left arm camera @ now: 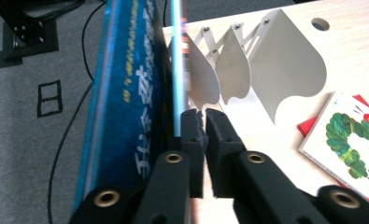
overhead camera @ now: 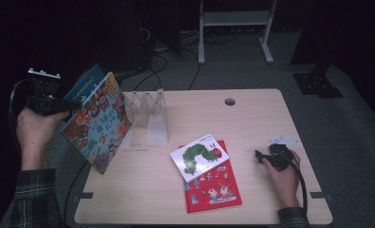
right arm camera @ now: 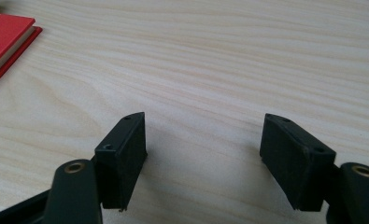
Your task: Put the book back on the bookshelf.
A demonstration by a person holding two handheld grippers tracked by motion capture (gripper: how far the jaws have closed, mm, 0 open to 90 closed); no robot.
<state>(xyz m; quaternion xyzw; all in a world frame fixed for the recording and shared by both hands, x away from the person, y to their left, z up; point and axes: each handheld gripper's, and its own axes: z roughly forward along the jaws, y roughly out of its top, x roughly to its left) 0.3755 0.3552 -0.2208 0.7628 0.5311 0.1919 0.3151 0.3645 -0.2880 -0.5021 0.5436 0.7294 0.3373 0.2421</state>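
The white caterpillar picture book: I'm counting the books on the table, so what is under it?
The white caterpillar picture book lies on a red hardcover book, covering its upper part. Whether anything thinner lies between them or beneath the red one cannot be seen.

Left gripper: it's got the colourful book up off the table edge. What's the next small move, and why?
Probably carry the colourful book right toward the white book rack and line it up with a slot. The left gripper is shut on the book, which hangs tilted off the table's left edge; the rack's dividers stand empty. The right gripper rests open on the table.
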